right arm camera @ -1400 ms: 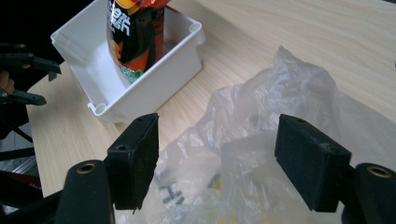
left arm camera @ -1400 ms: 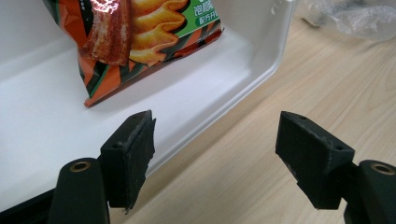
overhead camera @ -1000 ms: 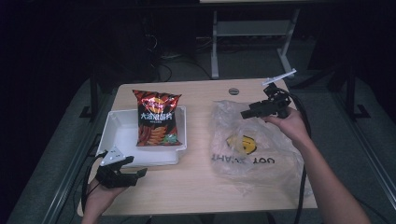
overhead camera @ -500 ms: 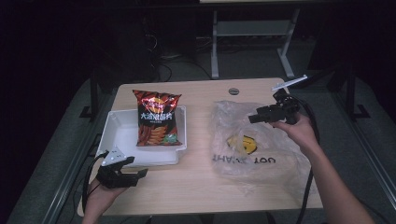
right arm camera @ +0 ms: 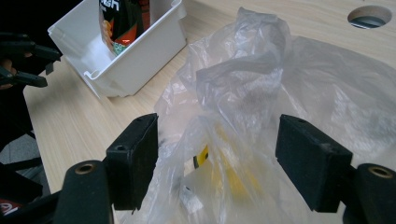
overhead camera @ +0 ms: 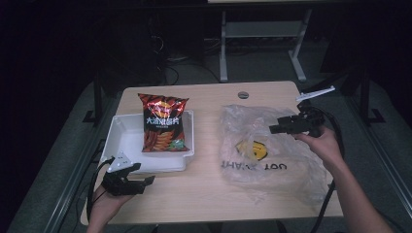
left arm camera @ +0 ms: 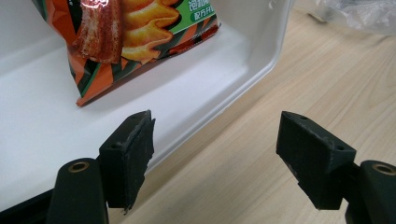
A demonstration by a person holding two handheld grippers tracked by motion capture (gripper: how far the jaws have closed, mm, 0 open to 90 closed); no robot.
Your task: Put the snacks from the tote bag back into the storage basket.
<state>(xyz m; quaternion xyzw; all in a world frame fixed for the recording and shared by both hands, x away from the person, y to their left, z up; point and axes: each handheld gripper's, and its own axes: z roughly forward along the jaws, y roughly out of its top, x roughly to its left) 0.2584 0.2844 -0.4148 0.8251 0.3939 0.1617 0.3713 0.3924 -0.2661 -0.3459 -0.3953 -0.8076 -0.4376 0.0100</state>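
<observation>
Clear thin plastic bag (overhead camera: 272, 148), centre-right of the high view on the table (overhead camera: 209, 194), likely light, limp and slippery; best pinched at a raised crumpled fold. Right gripper (right arm camera: 217, 154) hovers wide open over it, film between jaws, unpinched. Left gripper (left arm camera: 217, 154) open, empty, by white bin (left arm camera: 243, 74).

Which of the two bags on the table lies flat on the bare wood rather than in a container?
The clear plastic bag with the yellow smiley face lies on the table; the red chip bag leans in the white bin.
</observation>
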